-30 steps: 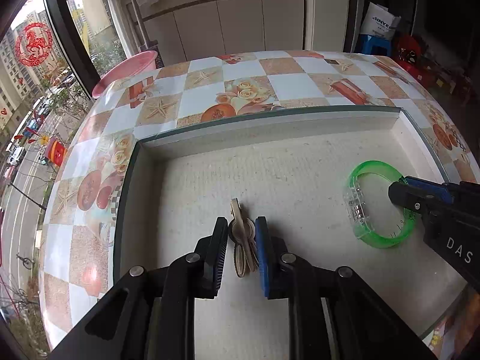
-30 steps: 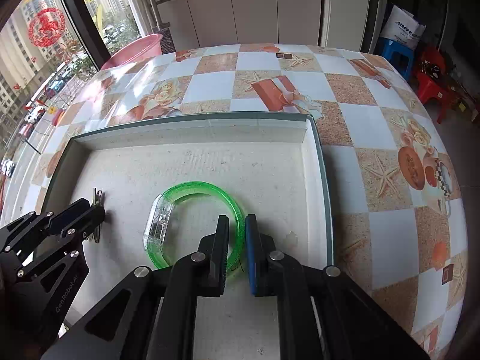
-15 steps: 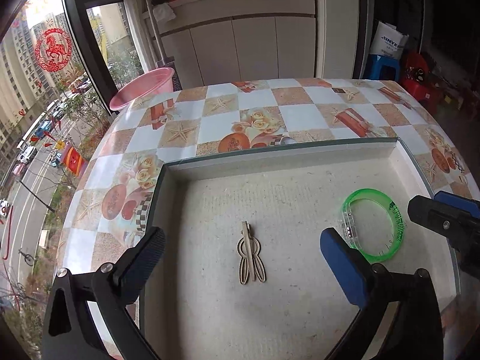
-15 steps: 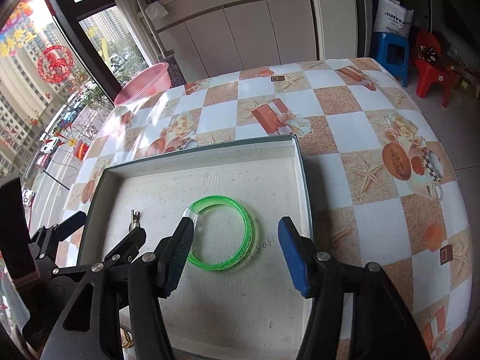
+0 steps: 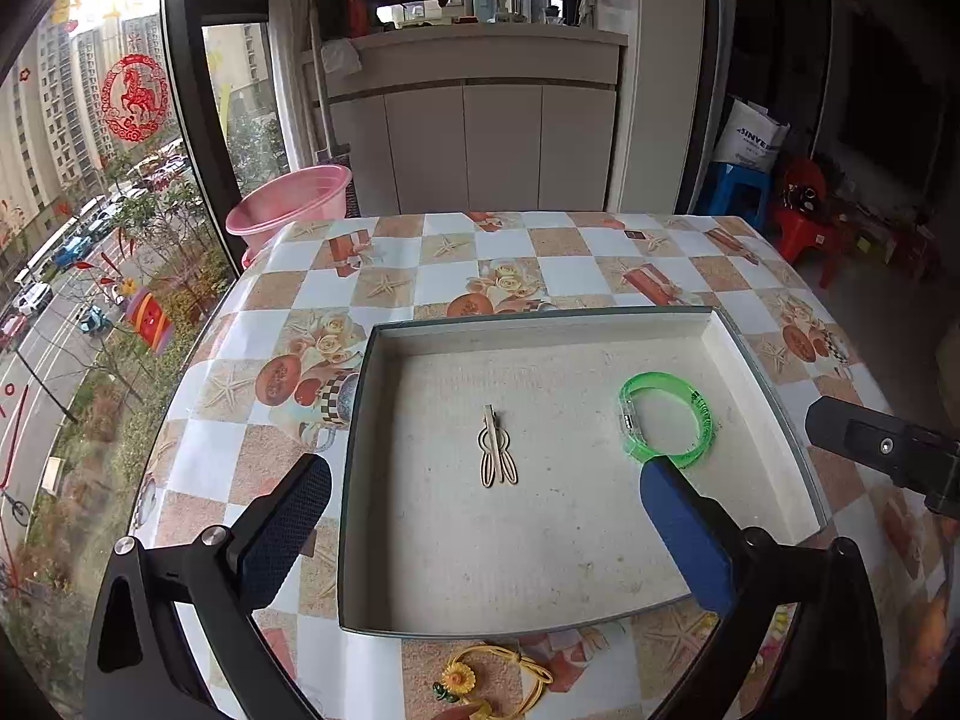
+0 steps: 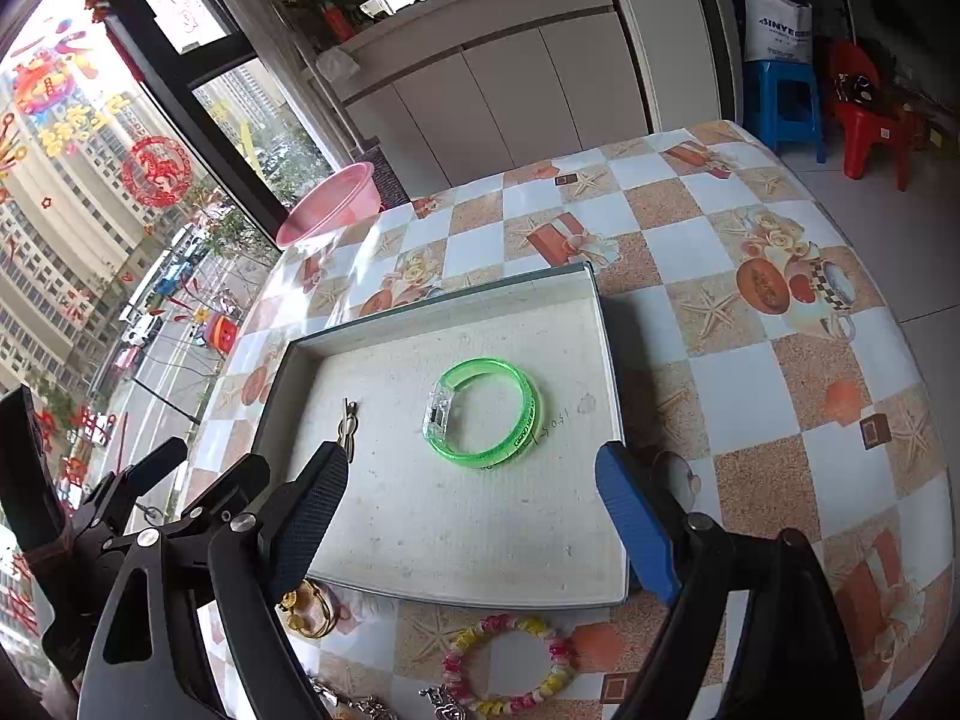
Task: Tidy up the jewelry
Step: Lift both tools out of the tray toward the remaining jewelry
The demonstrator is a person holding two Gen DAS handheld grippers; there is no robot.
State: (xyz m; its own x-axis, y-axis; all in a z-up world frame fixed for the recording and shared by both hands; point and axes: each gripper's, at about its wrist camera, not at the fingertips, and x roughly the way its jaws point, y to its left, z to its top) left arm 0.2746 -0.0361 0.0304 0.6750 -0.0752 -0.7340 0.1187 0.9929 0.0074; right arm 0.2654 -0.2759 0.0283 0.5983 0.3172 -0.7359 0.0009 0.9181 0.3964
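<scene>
A shallow grey-rimmed tray (image 5: 351, 450) (image 6: 613, 396) with a white floor sits on the patterned tablecloth. A gold hair clip (image 5: 497, 451) (image 6: 348, 427) lies flat near the tray's middle. A green translucent bracelet (image 5: 666, 420) (image 6: 485, 415) lies to its right. My left gripper (image 5: 483, 474) hangs open above the tray's near half, its jaws wide and nothing between them. My right gripper (image 6: 471, 462) hovers over the tray short of the bracelet. Its jaws are still opening and hold nothing.
On the cloth in front of the tray lie a yellow flower hair tie (image 5: 480, 678), a pink and yellow beaded bracelet (image 6: 510, 666), a gold bangle (image 6: 312, 606) and a silver chain (image 6: 360, 708). A pink basin (image 5: 294, 204) stands beyond the table's far left edge.
Both grippers went from shut to open, letting go of the hair clip and the green bracelet, which now lie in the tray. Both have drawn back and upward.
</scene>
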